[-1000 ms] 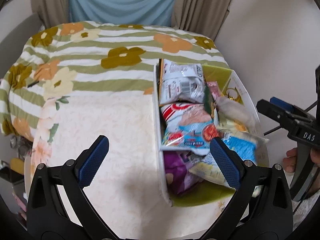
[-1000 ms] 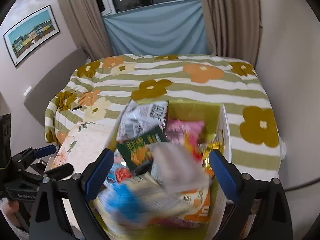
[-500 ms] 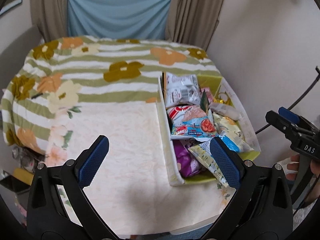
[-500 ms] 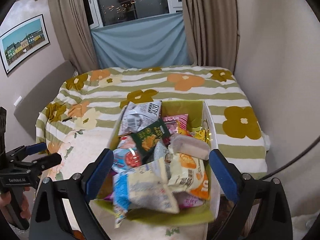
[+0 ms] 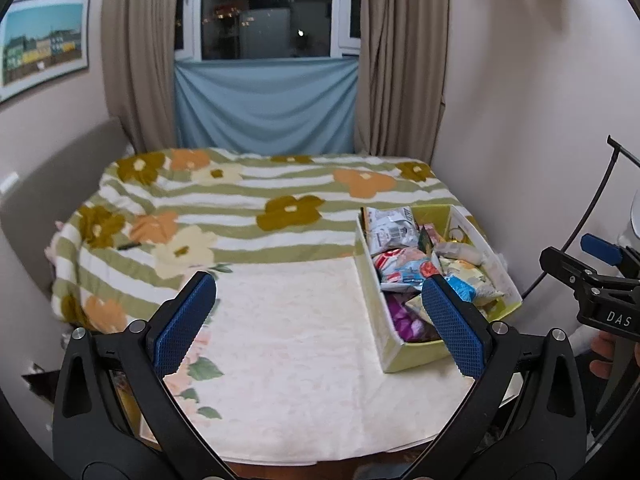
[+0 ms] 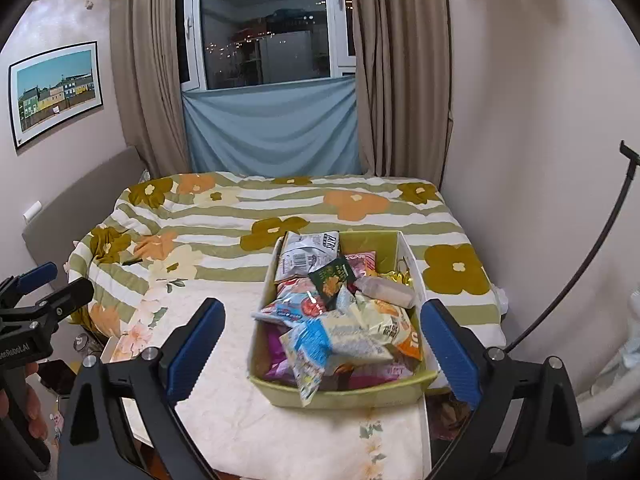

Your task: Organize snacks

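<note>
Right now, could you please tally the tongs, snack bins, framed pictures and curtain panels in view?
Tongs: 2 (left tongs and right tongs, both open and empty)
Snack bin: 1
Framed picture: 1
Curtain panels: 2
Total: 6

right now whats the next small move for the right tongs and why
Probably lower the right tongs onto the blue-and-white snack packet hanging over the near rim of the green bin. Both tongs are open and empty, and it lies topmost and nearest.
</note>
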A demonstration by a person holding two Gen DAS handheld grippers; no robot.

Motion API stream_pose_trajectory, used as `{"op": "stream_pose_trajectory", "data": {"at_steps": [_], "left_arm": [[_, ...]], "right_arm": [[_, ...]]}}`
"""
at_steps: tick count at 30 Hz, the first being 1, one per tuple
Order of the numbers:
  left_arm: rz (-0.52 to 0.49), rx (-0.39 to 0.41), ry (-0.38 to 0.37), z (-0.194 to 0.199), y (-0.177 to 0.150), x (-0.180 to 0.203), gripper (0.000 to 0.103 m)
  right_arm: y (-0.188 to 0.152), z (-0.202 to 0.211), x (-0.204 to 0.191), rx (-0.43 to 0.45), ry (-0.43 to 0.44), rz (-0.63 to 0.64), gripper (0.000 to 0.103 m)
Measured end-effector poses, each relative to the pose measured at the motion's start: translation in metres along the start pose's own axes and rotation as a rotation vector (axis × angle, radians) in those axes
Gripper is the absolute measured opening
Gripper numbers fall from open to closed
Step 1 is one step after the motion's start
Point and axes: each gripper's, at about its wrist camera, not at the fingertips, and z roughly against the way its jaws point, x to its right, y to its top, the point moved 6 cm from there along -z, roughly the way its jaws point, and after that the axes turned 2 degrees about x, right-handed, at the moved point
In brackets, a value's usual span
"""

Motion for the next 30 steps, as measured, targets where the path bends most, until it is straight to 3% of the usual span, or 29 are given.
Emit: {"op": "stream_pose_trajectory", "data": {"at_steps": [11,30], "left_arm": [[0.008,0.037,0.022,0.027,-0.016,-0.006,0.102],[-0.002,0.047,0.026,0.024,-0.008,-0.004,0.102]], "right_arm": [[-0.018,0.023,-0.016,0.042,-0.056,0.008,0.098],[-0.018,0.027,-0.018,0.051,-0.064,0.008,0.098]]}}
